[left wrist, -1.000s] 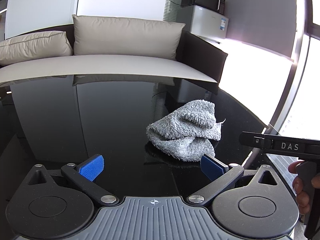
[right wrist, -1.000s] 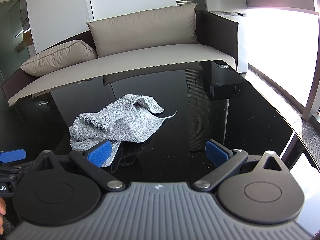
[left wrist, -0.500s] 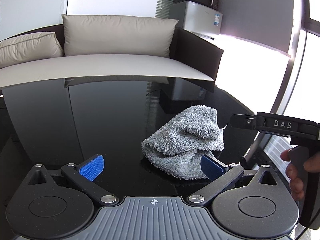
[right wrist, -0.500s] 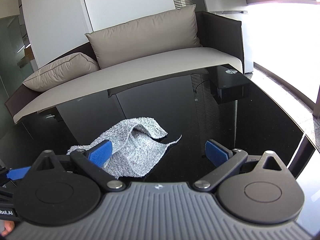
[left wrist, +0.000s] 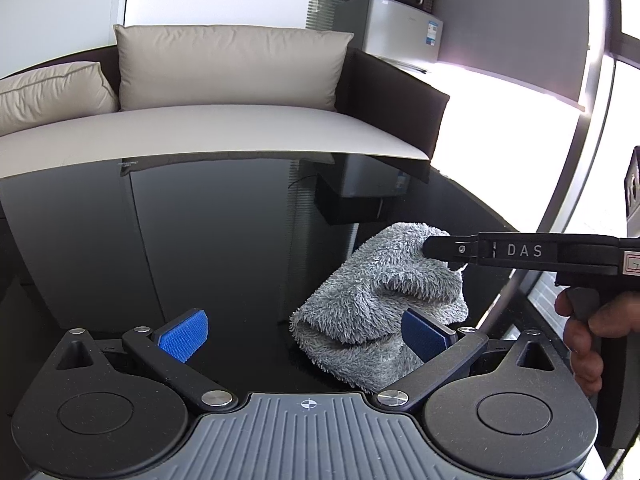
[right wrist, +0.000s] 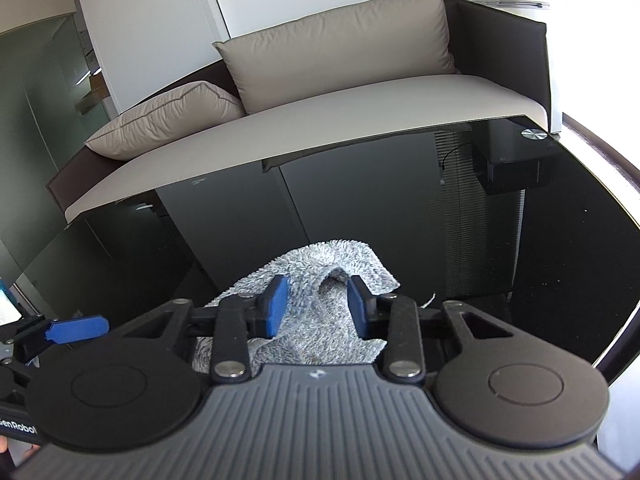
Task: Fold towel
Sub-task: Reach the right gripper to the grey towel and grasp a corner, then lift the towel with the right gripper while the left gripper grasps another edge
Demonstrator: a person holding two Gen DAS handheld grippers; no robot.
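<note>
A grey fluffy towel (left wrist: 372,300) lies crumpled on the black glass table (left wrist: 200,240). My left gripper (left wrist: 306,332) is open low over the table, its right pad against the towel's near side. In the right wrist view the towel (right wrist: 320,320) bunches up between the blue pads of my right gripper (right wrist: 316,306), whose jaws are narrowed around a raised fold. The right gripper's side also shows in the left wrist view (left wrist: 520,256), reaching over the towel's top. The left gripper's blue fingertip (right wrist: 76,328) shows at the left edge.
A beige sofa with cushions (left wrist: 228,68) stands behind the table's far edge. A white fridge with a microwave (left wrist: 400,28) is at the back right. The table's right edge (right wrist: 616,216) curves near a bright window.
My right gripper has moved left onto the towel and its jaws have closed in around a fold. My left gripper has come closer to the towel and stays open.
</note>
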